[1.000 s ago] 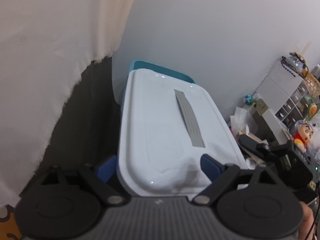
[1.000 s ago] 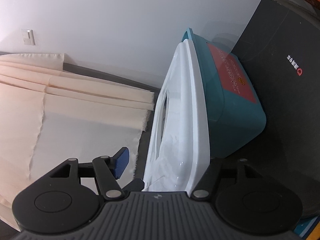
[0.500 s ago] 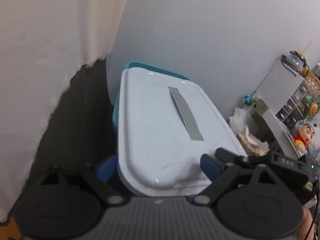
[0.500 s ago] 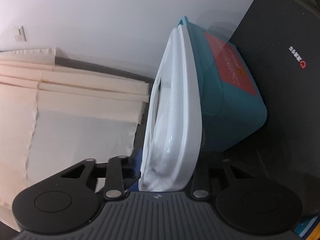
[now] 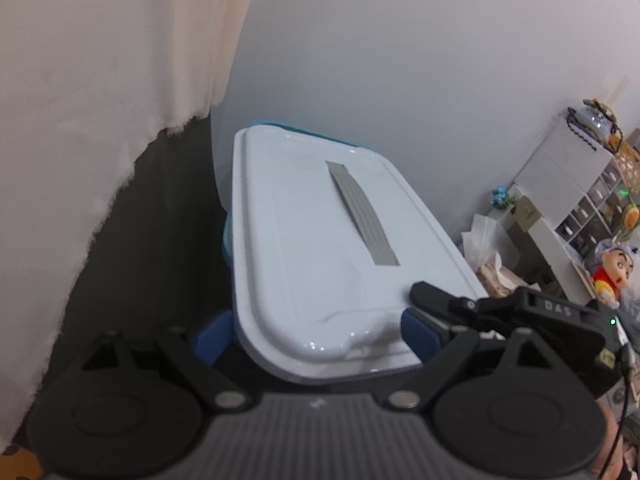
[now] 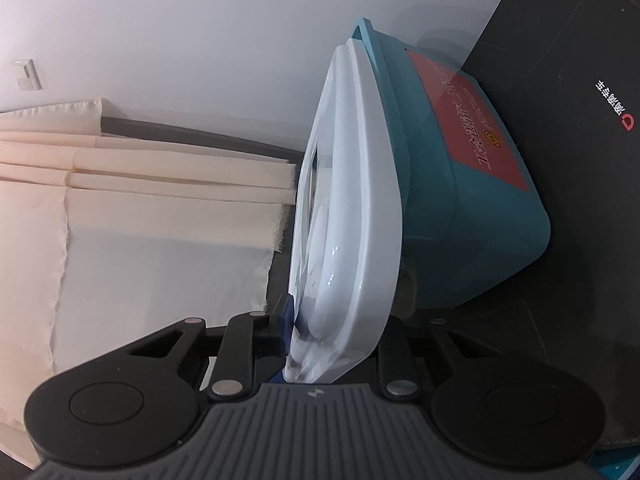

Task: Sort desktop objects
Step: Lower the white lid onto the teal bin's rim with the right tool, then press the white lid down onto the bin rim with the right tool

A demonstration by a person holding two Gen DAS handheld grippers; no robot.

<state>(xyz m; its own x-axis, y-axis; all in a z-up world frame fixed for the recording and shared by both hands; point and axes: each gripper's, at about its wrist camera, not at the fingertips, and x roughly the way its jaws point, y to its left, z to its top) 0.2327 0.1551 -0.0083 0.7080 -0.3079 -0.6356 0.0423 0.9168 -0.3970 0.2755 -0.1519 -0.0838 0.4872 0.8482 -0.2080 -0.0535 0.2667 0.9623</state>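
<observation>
Teal storage box [image 6: 460, 200] on the dark desk [image 6: 580, 120], contents hidden under the white lid [image 5: 320, 248], right gripper [image 6: 340, 344] clamped on the lid's near edge, left gripper [image 5: 316, 332] spread wide around that end, cream curtain [image 5: 100, 120] alongside, shelf unit [image 5: 568, 184] and cartoon doll [image 5: 610, 272] beyond.

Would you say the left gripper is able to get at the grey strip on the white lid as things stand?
Probably yes: the grey strip lies bare on the white lid, straight ahead of the open left gripper; nothing covers it.

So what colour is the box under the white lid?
Teal box, with a red label; clearest in the right wrist view.
</observation>
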